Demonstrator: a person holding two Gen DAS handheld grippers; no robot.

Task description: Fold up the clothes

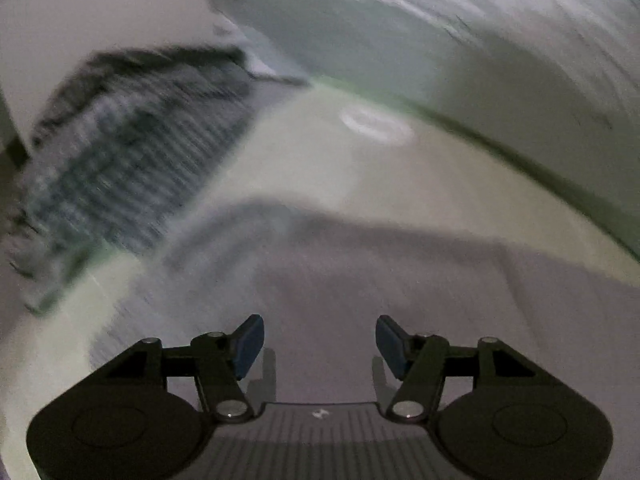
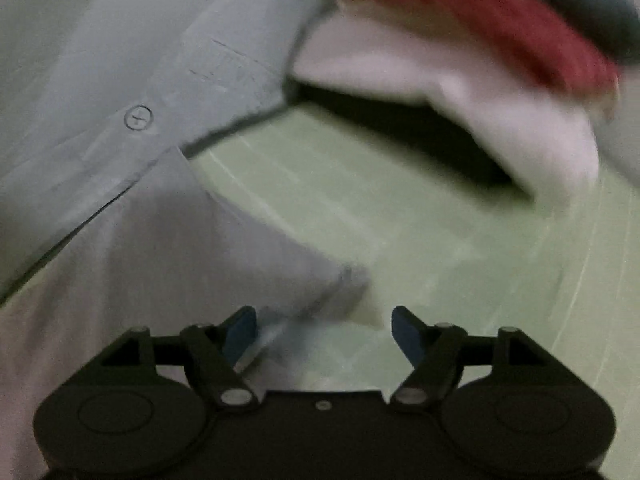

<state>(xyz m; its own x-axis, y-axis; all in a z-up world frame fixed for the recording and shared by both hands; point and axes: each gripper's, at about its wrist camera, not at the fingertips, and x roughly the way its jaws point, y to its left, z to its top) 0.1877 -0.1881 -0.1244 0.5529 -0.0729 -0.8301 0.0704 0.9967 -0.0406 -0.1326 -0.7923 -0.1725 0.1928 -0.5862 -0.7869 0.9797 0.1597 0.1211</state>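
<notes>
A pale grey shirt (image 1: 400,272) lies spread on the light green table (image 1: 320,152), under and ahead of my left gripper (image 1: 320,340), which is open with nothing between its blue pads. In the right wrist view the same pale shirt (image 2: 120,140) shows a button (image 2: 138,116) and a placket, and one corner of it (image 2: 344,288) reaches just ahead of my right gripper (image 2: 324,330). That gripper is open, low over the green surface (image 2: 440,240). Both views are blurred by motion.
A dark checked garment (image 1: 132,168) lies at the left. A large pale cloth (image 1: 440,32) rises at the back. A white folded cloth (image 2: 460,92) with a red item (image 2: 500,28) on it lies at the upper right.
</notes>
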